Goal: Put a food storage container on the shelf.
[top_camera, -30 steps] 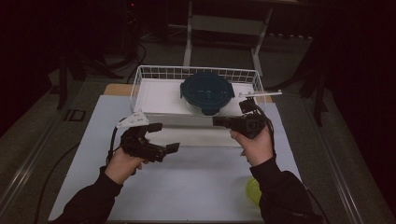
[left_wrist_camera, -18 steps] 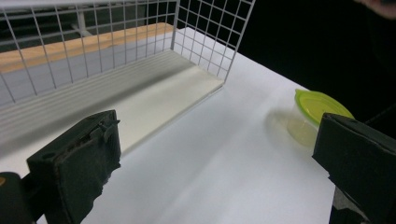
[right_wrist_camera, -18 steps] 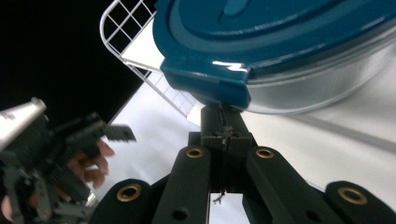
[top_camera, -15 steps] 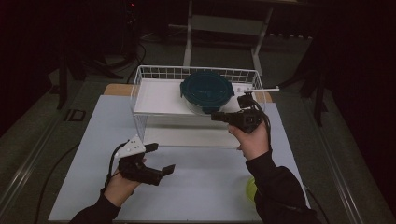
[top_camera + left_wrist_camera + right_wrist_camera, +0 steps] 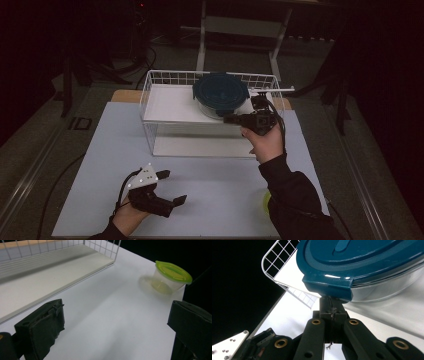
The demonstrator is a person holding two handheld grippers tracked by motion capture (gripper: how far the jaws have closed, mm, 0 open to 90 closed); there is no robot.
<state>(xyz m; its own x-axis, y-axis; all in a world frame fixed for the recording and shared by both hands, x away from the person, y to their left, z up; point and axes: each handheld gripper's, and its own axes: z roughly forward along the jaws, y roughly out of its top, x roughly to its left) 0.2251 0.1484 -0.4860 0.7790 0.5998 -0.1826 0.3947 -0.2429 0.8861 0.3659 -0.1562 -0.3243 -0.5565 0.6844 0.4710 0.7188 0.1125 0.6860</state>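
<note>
White table [image 5: 210, 180], dark room: your left gripper [image 5: 172, 187] has dropped low near you, jaws wide and empty.
Your right gripper [image 5: 231, 119] stays pressed shut under the edge of the blue-lidded bowl [image 5: 220, 95] on the wire rack [image 5: 165, 100]. Count: one bowl, one rack, one green-lidded cup [image 5: 170, 277], two grippers.

Glossy teal plastic lid [image 5: 362, 262], white wire basket [image 5: 150, 95]
</note>
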